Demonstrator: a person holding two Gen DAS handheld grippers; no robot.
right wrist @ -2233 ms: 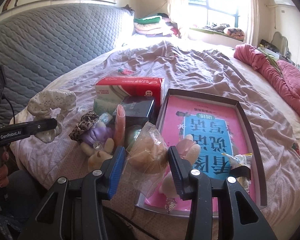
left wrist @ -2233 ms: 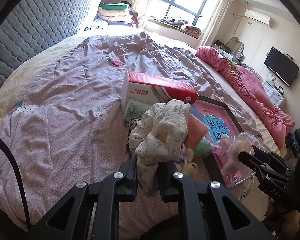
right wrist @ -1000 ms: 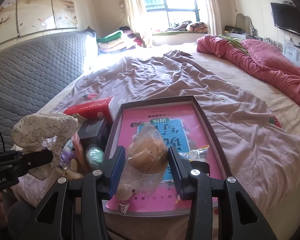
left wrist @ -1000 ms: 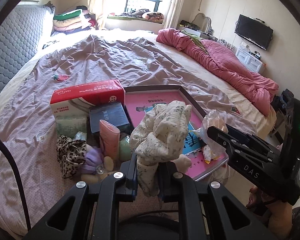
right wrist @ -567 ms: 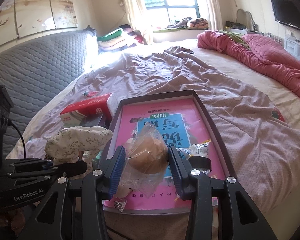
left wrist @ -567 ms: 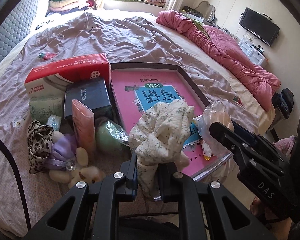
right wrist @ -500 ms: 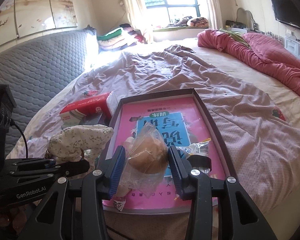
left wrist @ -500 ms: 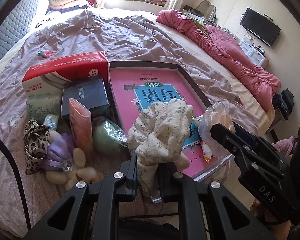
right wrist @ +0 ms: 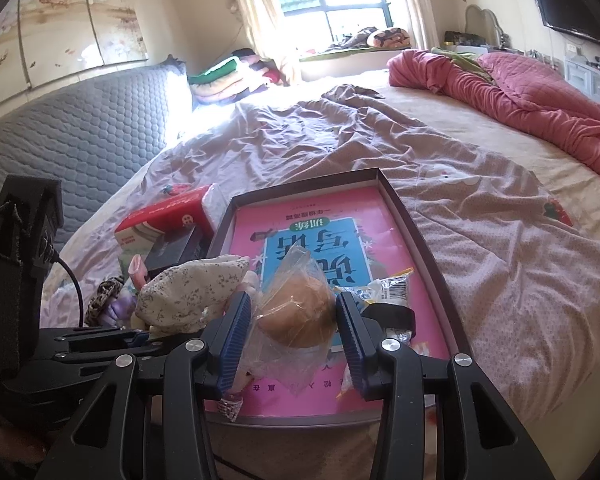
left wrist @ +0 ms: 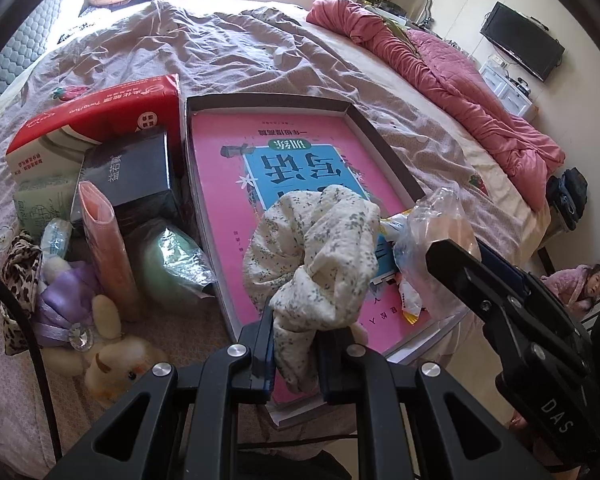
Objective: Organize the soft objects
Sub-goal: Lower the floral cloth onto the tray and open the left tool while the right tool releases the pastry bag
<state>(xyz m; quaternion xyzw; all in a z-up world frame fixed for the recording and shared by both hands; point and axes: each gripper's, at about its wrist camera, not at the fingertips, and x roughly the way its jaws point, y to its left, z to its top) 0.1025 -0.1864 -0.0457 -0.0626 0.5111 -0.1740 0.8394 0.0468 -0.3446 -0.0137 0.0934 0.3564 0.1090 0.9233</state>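
A sunlit bedroom, and everything sits on the bed [right wrist: 500, 264] under a rumpled mauve cover, a pink quilt [right wrist: 540, 84] bunched along the far side and a grey quilted headboard [right wrist: 80, 136] at the left. Near the bed's edge lies a shallow dark-rimmed box tray [left wrist: 384, 152] with a pink-and-blue book [left wrist: 260, 168] flat inside it. The left gripper [left wrist: 294, 354] has its jaws clamped on a floral fabric scrunchie [left wrist: 320, 252] — the bunched cream cloth stands up out of the grip, held above the near end of the tray. The right gripper [right wrist: 294, 334] comes in just beside it, blue-padded jaws pressed against a clear plastic bag with a tan round soft item [right wrist: 296, 312] inside, also over the tray's near end. A small crinkled snack packet [right wrist: 388, 288] lies on the book just beyond that bag.

Left of the tray, the clutter is packed tight: a red tissue pack [left wrist: 96, 116] at the back, a black box [left wrist: 132, 172] touching it in front, a peach tube [left wrist: 104, 248] standing upright, a green ball in wrap [left wrist: 172, 264] against the tray wall. Nearer still — a plush bunny in a purple dress [left wrist: 84, 328] lying on the cover, with a leopard-print scrunchie [left wrist: 16, 280] beside it at the far left.
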